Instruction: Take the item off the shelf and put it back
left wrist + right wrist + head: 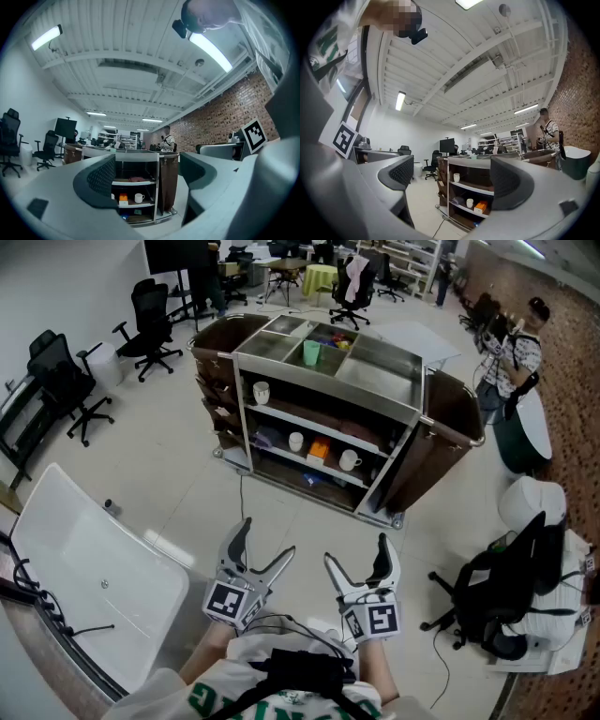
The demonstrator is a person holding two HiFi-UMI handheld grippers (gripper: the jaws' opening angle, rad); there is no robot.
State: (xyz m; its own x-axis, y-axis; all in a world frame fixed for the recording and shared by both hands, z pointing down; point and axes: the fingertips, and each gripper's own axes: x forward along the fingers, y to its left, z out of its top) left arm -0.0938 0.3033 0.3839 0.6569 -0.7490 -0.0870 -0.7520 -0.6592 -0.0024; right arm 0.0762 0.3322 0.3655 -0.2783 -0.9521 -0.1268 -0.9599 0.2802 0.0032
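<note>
The cart [319, 418] stood on the floor, well apart from both tools. The job had not really begun; I think this was the walking-up step. The left tool [267, 538] and the right tool [355, 549] were both open, held nothing, and pointed at the cart. Next, one tool would need to get close to a shelf. A white cup [349, 460] and an orange box [319, 450] sat on the middle shelf, far ahead of the tools.

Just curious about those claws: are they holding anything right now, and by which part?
Nothing. The left gripper and right gripper are both open and empty, short of the cart.
</note>
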